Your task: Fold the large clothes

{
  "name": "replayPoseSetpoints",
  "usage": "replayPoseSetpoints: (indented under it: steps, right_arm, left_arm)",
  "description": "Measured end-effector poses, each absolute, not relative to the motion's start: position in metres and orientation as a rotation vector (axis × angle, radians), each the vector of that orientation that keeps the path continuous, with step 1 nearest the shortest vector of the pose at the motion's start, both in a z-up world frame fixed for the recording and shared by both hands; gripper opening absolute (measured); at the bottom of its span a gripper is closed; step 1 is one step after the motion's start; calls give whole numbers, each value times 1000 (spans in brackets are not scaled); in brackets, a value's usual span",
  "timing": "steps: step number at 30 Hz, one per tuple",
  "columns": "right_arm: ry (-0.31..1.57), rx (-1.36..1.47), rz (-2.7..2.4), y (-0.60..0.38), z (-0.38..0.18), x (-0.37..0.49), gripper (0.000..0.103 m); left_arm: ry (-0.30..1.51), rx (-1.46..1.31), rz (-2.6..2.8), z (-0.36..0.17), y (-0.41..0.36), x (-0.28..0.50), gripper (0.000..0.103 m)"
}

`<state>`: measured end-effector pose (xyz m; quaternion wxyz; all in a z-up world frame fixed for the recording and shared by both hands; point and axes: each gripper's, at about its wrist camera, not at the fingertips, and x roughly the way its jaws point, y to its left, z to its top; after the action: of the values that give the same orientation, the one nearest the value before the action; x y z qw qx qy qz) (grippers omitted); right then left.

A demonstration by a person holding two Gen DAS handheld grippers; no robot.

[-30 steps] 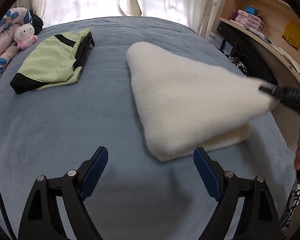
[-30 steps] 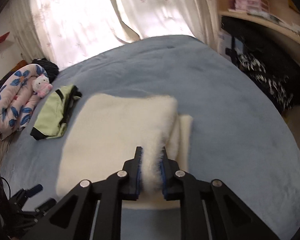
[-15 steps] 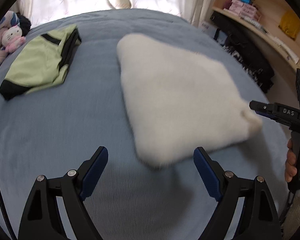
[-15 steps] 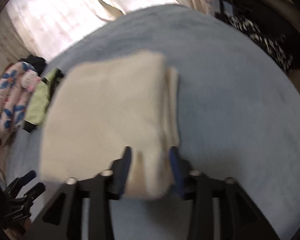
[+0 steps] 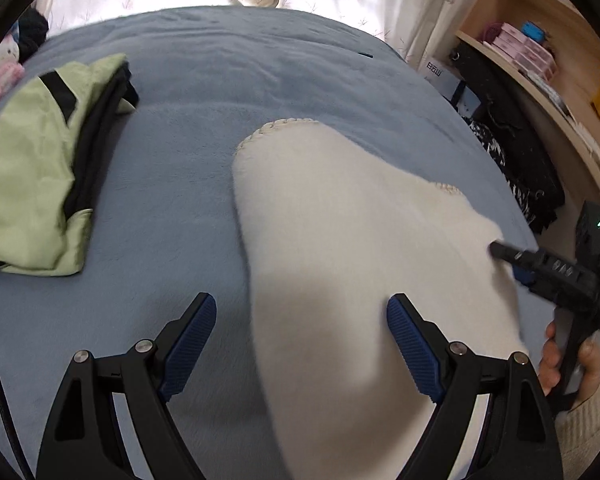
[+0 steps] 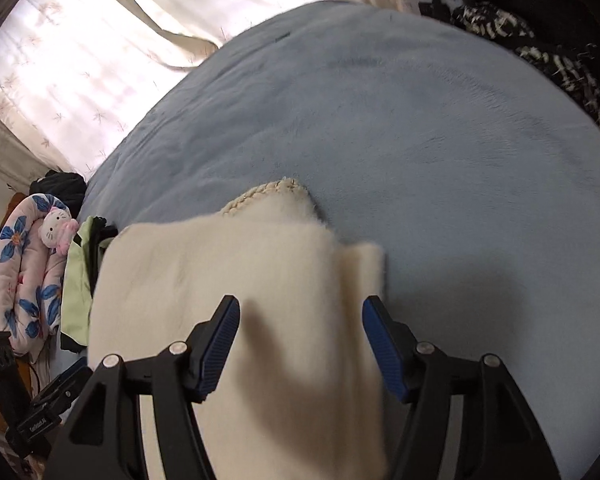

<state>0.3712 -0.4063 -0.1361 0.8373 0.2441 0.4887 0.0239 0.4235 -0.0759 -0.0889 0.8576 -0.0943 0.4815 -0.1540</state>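
Cream fleece blanket [image 5: 340, 264] folded on blue bed [image 5: 228, 92]; final fold left. My left gripper [image 5: 300, 344] wide, empty; right gripper [image 6: 300, 340] closing, nothing pinched.

We find the folded fleece [image 5: 340, 240] lying on the bed [image 5: 220, 80], the folded jacket [image 5: 32, 184] well apart to its left, the plush toy [image 6: 58, 228] beyond, and shelves [image 5: 540, 64] standing right of the bed.
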Motion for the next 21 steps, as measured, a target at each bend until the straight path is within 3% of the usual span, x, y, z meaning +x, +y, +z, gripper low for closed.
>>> replayPoseSetpoints:
  steps: [1,3,6,10,11,12,14,21]
  right_arm:
    - [1060,505,62,-405,-141,377,34]
    - [1035,422,38,-401,-131,376,19]
    - [944,312,24,-395,-117,369,15]
    - [1034,322,-2,-400,-151,379,19]
    - [1035,331,-15,-401,-148,378,26]
    - [1038,328,-38,-402,-144,375,40]
    - [1034,298,-65,-403,-134,367,50]
    - [914,227,-49,-376,-82,319,50]
  left_arm:
    - [1012,-210,-328,-92,-77,426,86]
    - [1017,-231,-335,-95,-79,433,83]
    - [980,-164,-333,-93,-90,433,82]
    - [995,-178,-337,-107,-97,435,83]
    - [1006,-212,-340,-109,-94,437,83]
    - [1014,-232,-341,-110,-91,437,83]
    - [1016,-240,-335,-108,-88,436,83]
    - [935,-161,-333,-65,-93,396,83]
